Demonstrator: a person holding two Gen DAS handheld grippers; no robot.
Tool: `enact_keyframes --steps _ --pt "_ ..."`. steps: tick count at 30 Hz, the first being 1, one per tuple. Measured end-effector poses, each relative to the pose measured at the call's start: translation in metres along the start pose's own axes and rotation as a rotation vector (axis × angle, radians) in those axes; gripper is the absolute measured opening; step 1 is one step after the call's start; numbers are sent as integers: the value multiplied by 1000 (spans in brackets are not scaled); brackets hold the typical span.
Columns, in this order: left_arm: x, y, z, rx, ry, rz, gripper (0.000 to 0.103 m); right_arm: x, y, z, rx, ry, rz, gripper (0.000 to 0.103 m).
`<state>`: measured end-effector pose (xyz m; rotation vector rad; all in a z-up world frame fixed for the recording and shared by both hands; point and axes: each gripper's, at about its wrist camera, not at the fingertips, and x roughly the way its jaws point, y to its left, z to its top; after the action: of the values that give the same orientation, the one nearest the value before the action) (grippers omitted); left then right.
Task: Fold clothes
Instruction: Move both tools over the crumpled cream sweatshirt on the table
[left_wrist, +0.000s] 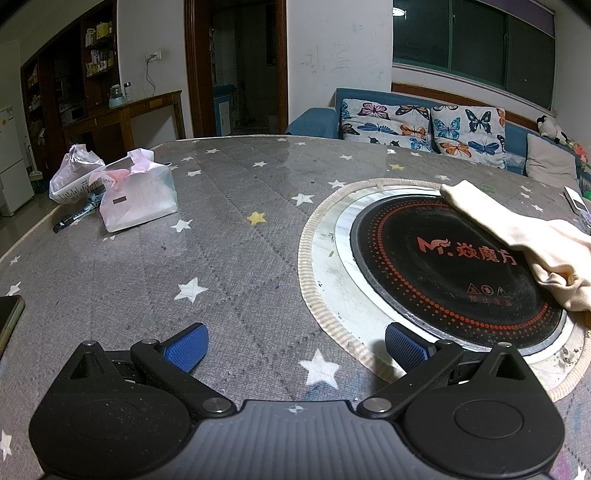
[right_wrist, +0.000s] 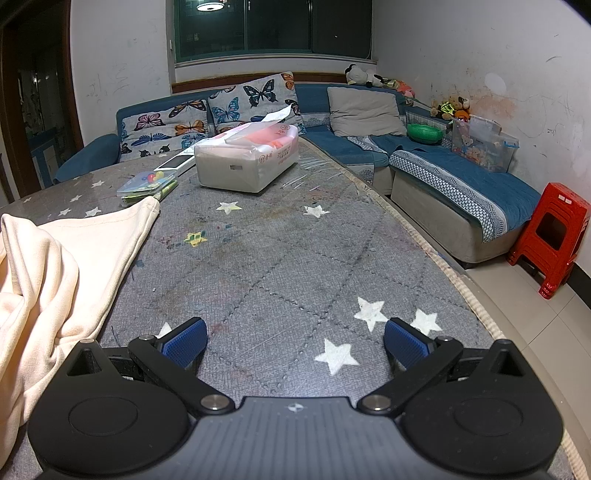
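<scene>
A cream garment (left_wrist: 524, 236) lies crumpled on the grey star-patterned table cover (left_wrist: 221, 258), partly over the round black cooktop (left_wrist: 450, 266). In the right wrist view the same cream garment (right_wrist: 62, 258) spreads along the left side. My left gripper (left_wrist: 295, 349) is open and empty, low over the table, left of the garment. My right gripper (right_wrist: 295, 345) is open and empty, over bare table cover (right_wrist: 295, 258) to the right of the garment.
Two plastic bags (left_wrist: 136, 192) and a dark tool (left_wrist: 74, 219) sit at the far left. A phone (left_wrist: 9, 317) lies at the left edge. A tissue pack (right_wrist: 247, 158), a small plastic box (right_wrist: 147, 184) and a white device (right_wrist: 173, 162) stand far ahead. The sofa (right_wrist: 424, 162) and a red stool (right_wrist: 550, 236) lie beyond the table's right edge.
</scene>
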<state>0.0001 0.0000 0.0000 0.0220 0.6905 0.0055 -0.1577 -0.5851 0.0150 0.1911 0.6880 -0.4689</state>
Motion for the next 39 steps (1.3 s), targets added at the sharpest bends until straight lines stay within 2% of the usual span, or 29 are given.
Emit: enact_keyframes --steps 8,17,25,30,39 --pt "0 0 0 5 2 3 103 6 -4 1 10 5 7 103" --pt "-2 -3 -1 4 14 6 103 -9 7 -5 10 8 -11 103" --pt "-23 -30 -12 36 39 -63 103 -43 23 -20 24 5 39 103" --pt "-40 -55 -19 56 55 -132 103 -69 38 -30 -11 -8 68 103" --pt "-64 -91 -32 95 86 -211 103 -108 65 -52 -60 -21 118 103"
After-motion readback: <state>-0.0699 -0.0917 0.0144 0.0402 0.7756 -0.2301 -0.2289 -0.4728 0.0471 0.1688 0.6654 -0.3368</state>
